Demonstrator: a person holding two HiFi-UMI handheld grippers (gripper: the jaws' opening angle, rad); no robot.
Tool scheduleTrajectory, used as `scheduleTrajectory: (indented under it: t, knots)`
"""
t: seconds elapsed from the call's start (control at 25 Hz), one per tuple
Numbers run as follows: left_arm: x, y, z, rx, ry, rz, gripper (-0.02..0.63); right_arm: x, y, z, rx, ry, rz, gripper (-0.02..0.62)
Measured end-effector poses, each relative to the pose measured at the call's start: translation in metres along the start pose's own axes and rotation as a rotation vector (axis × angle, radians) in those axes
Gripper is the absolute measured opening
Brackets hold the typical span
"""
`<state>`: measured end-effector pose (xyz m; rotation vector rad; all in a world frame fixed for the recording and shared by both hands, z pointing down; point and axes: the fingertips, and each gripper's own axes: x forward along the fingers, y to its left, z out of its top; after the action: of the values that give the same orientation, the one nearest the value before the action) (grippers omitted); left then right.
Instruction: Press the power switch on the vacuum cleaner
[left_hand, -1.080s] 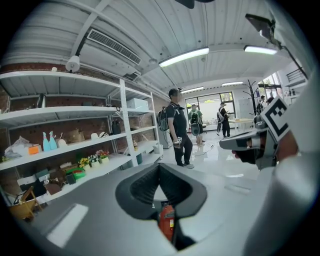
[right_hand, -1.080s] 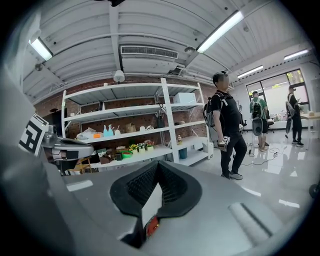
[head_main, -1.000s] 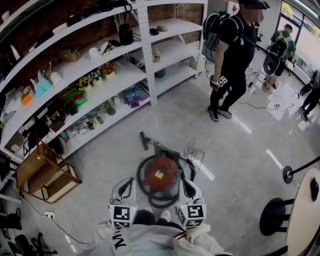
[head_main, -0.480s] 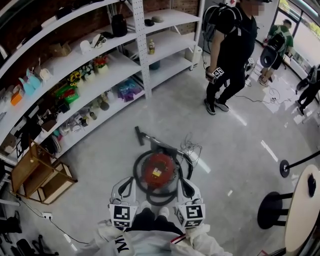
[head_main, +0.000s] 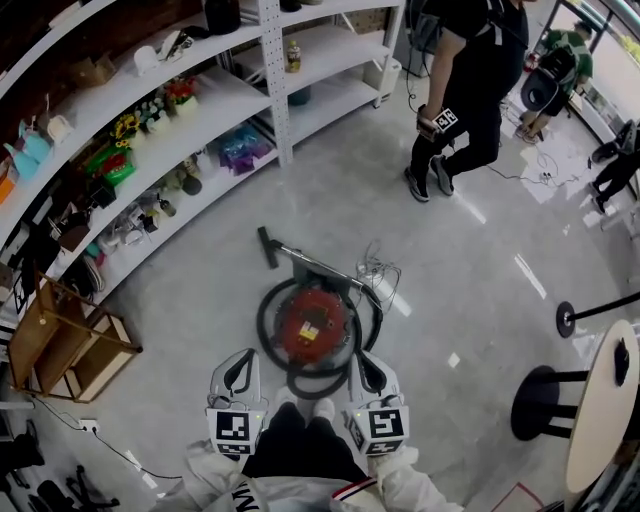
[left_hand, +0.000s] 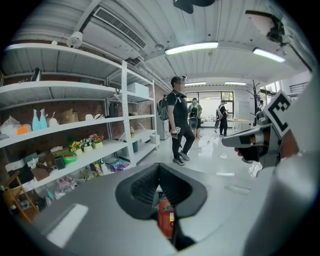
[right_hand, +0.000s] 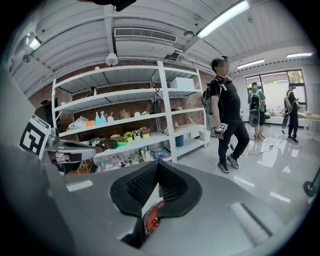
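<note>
On the glossy grey floor (head_main: 470, 290), the round red canister vacuum cleaner (head_main: 312, 327), ringed by a black ribbed hose (head_main: 266, 322), lies just ahead of the left gripper (head_main: 242, 362) and right gripper (head_main: 366, 362); both pairs of jaws appear closed and empty.

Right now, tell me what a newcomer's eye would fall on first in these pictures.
The red vacuum cleaner sits in the middle of the grey floor, ringed by its black hose, just ahead of the left gripper and the right gripper. To the left run long white shelves crowded with colourful odds and ends. A person in black stands at the upper right.
</note>
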<state>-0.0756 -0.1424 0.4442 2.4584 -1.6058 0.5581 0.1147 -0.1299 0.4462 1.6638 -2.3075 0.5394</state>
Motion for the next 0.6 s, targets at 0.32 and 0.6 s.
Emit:
scheduleTrajectory:
  t: [0.32,0.6]
  knots:
    - [0.025,-0.016,-0.038,-0.02,0.025,-0.043,0.0,0.025,0.005,-0.032,0.008,0.043,0.001,-0.002]
    - [0.041,-0.018,-0.071,-0.033,0.054,-0.061,0.0,0.043,0.006,-0.064,0.011,0.076,0.003,-0.002]
